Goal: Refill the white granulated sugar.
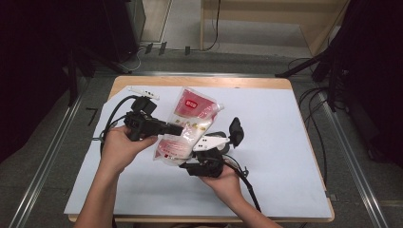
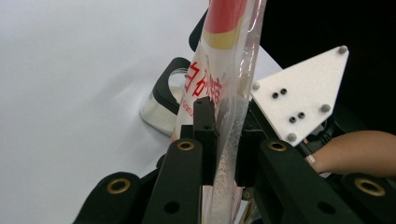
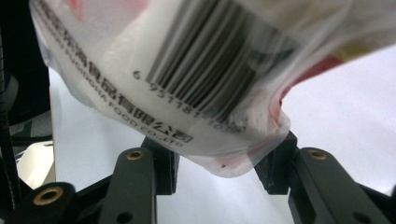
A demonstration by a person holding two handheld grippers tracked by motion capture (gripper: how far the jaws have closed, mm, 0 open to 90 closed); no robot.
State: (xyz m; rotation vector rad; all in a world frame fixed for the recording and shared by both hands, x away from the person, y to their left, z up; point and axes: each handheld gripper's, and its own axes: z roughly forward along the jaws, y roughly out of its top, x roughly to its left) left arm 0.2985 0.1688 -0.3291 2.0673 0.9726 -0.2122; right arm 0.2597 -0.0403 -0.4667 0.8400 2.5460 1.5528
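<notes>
A red and white pouch (image 1: 190,118) with a corner spout is held up over the table between both hands. My left gripper (image 1: 177,129) comes in from the left and is shut on the pouch's side edge. In the left gripper view the clear, grainy edge of the pouch (image 2: 224,70) is pinched between the two pads (image 2: 205,135). My right gripper (image 1: 202,159) sits under the pouch's lower end. In the right gripper view the barcoded bottom of the pouch (image 3: 187,70) sags between the spread jaws, with the white table showing beside the left pad (image 3: 163,163).
A white sheet (image 1: 275,156) covers the wooden table. A shiny metal item with a black handle (image 2: 161,105) stands just behind the pouch, seen as a black shape (image 1: 236,130) from above. Cables trail from both grippers. Dark stands and floor surround the table.
</notes>
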